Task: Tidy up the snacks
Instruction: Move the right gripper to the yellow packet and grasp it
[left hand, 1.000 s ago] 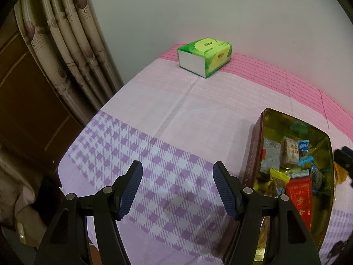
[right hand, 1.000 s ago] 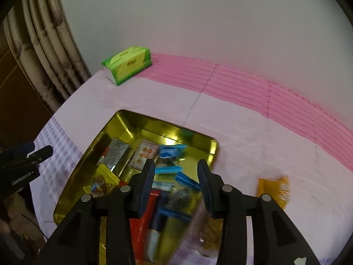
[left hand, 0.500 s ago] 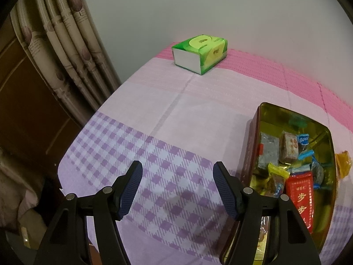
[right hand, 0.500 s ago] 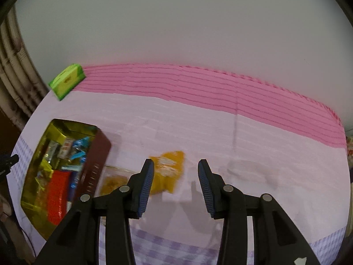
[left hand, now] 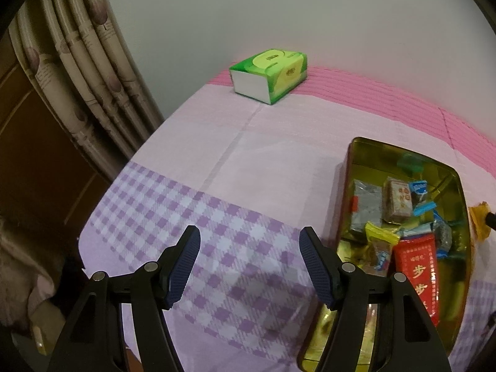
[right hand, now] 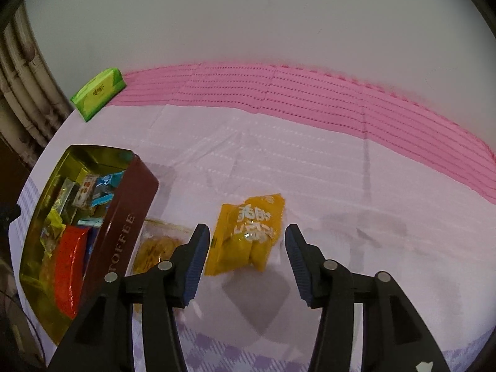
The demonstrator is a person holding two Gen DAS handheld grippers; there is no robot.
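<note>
A gold-lined tin [right hand: 121, 226] with brown sides marked TOFFEE holds several wrapped snacks, among them a red packet [left hand: 418, 272]. On the cloth right of the tin lies a yellow snack bag [right hand: 248, 235]. A clear packet of golden biscuits [right hand: 155, 248] rests against the tin's side. My right gripper [right hand: 245, 248] hovers over the yellow bag, jaws opening, pads not touching it. My left gripper [left hand: 249, 266] stands open above the checked cloth left of the tin [left hand: 347, 167], with nothing between its fingers.
A green tissue box [left hand: 269, 74] sits at the table's far left corner by the wall. Curtains [left hand: 77, 77] hang past the left edge. The pink and purple-checked tablecloth [right hand: 341, 170] stretches to the right of the yellow bag.
The right gripper swung from over the tin to the right and down over the yellow bag, and its jaws have widened. The left gripper has barely moved.
</note>
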